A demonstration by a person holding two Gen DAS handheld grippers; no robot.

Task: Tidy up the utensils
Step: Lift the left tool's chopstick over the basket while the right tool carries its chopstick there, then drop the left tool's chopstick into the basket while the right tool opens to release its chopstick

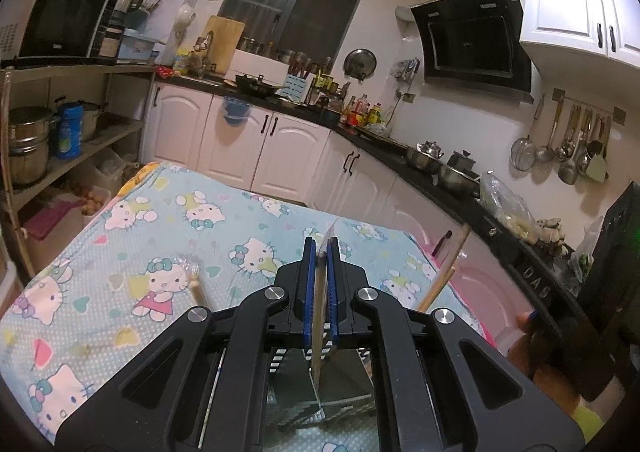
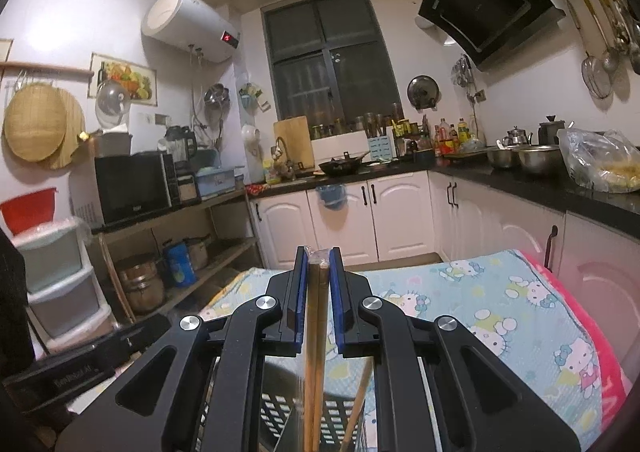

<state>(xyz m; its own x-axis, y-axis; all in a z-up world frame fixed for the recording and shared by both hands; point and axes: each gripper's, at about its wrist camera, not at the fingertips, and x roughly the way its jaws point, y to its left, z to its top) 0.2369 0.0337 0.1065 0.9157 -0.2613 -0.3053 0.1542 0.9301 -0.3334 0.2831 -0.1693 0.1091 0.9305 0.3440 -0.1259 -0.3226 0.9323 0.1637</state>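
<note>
a cluttered kitchen with white cabinets and a dark counter surrounds a table draped in a hello kitty cloth. the left gripper is clenched on a thin wrapped utensil — its plastic wrapper pokes out past the blue pads, and the shaft runs back between them toward a black slotted basket below. another pair of wrapped chopsticks lies on the cloth just left of the gripper, and a slanted pair of wooden sticks rises to its right. the right gripper is closed on a pair of wooden chopsticks in clear wrap, held along the jaws with the tips at the pad ends; the lower ends reach down over the basket — whether they touch it is unclear. one more stick leans in the basket just right of them.
</note>
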